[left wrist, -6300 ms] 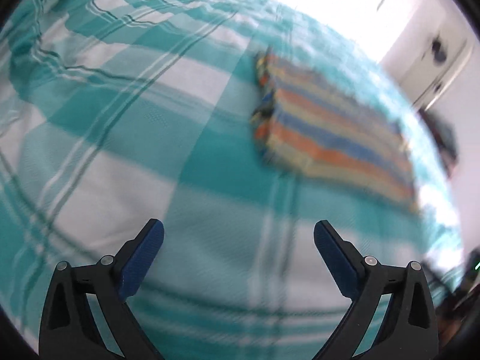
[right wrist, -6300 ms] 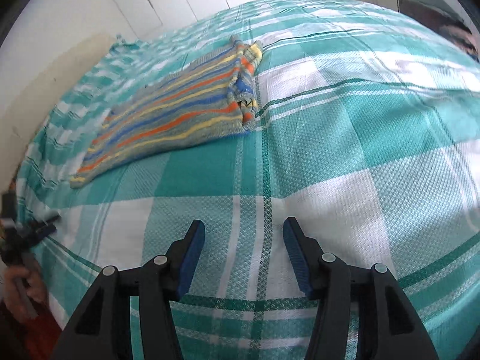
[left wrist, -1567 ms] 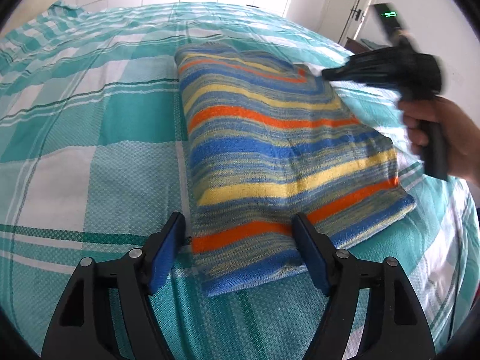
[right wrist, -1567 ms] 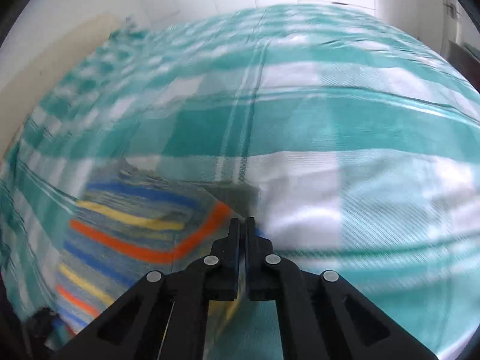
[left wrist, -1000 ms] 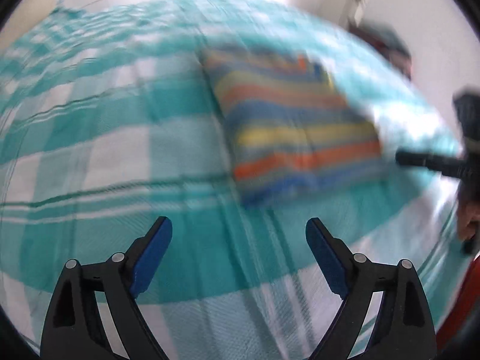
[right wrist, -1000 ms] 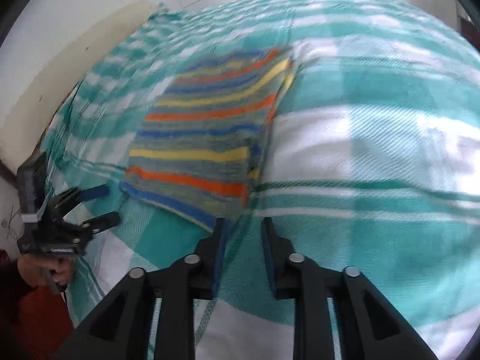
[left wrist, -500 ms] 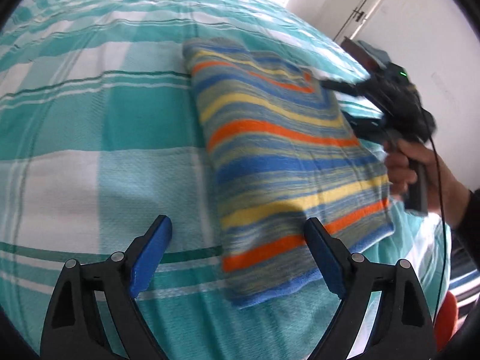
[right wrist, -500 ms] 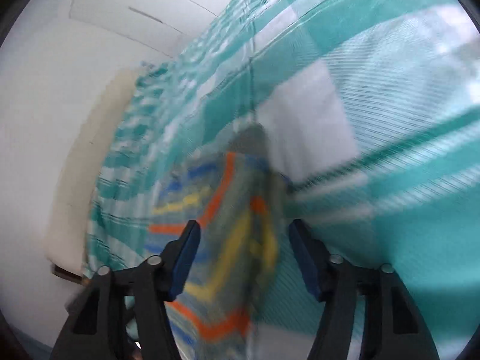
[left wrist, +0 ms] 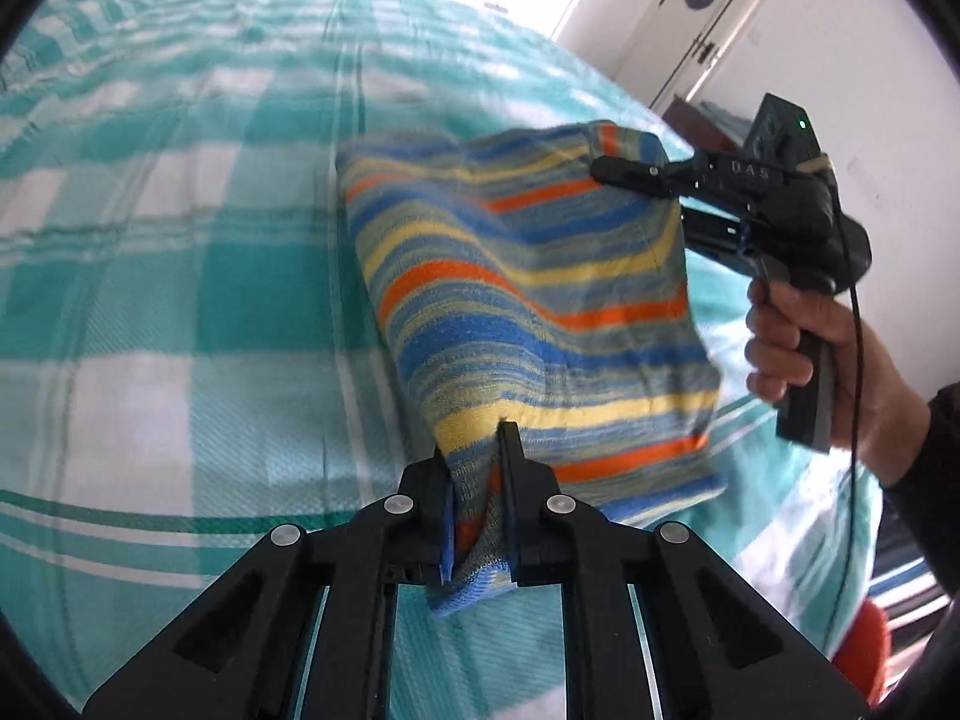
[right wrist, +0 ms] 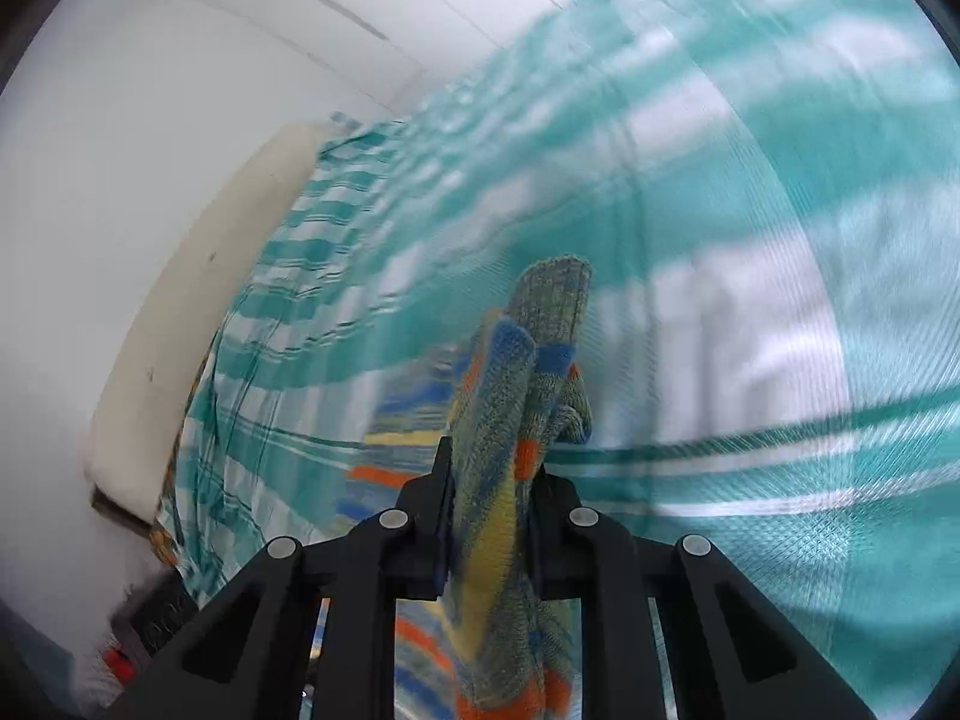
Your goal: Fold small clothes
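Nearest in the left wrist view, the left gripper has just been closing, and its fingers are now clamped on the near corner of the striped knit garment, a bunch of blue, orange and yellow fabric squeezed between the pads and poking out below them. From that pinched corner the garment rises off the bed and stretches away, folded into a thick panel with its left edge trailing down toward the teal and white checked bedspread.

At the garment's far upper corner the right gripper reaches in from the right, held by a person's hand wrapped round its handle, a dark sleeve behind the wrist and a thin cable running down past it. Its own view shows it up close: the right gripper has also just been closing, and its fingers are pressed on a thick bundle of the striped garment, which stands up between them and hangs down beneath.

Beyond, the checked bedspread spreads out, blurred. A pale headboard runs along the white wall, and white doors stand at the far side of the room.
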`<state>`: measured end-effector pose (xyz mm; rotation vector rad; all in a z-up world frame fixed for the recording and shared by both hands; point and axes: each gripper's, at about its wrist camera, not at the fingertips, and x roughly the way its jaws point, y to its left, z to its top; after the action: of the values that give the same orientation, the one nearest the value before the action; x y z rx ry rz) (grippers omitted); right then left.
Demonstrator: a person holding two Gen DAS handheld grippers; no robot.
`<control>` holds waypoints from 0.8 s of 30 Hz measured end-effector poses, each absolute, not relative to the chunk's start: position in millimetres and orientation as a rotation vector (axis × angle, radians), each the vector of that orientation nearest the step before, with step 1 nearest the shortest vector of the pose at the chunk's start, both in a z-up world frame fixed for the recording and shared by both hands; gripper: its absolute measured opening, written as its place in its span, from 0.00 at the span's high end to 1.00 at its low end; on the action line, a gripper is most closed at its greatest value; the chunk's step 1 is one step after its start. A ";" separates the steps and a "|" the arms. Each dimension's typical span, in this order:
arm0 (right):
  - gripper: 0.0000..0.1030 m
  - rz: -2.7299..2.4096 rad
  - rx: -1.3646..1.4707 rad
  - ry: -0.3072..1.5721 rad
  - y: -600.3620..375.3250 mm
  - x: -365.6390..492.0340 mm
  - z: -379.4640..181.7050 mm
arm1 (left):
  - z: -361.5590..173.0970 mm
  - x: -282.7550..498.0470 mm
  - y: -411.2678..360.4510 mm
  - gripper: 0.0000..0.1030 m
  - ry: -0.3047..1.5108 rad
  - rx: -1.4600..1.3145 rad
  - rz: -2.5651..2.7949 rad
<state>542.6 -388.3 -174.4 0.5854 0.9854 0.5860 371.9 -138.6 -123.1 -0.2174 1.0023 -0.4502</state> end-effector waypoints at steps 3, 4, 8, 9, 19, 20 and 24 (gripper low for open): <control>0.82 0.616 0.555 0.934 -380.5 533.6 -136.4 | -90.1 365.5 -135.2 0.90 0.942 -0.205 -0.463; 0.82 0.629 0.548 0.914 -380.8 529.2 -124.9 | -81.1 364.4 -135.0 0.90 0.928 -0.204 -0.467; 0.81 0.621 0.530 0.883 -384.5 526.0 -94.3 | -73.9 366.9 -137.4 0.73 0.947 -0.210 -0.470; 0.80 0.606 0.524 0.888 -385.9 527.9 -93.7 | -82.8 371.0 -140.3 0.63 0.973 -0.199 -0.446; 0.02 0.178 0.217 0.967 -429.4 458.9 -92.7 | -98.5 298.9 -142.0 0.11 0.963 0.153 -0.142; 0.00 0.173 0.171 0.970 -424.7 442.5 -87.6 | -87.1 284.4 -142.8 0.08 0.911 0.218 -0.099; 0.00 0.171 0.020 1.014 -392.9 359.8 -63.1 | -47.3 231.2 -141.1 0.03 0.769 0.344 0.036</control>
<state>359.8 -392.9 -63.1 0.0198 1.0145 0.1709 231.2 -141.1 -47.3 0.3445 0.7688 0.0361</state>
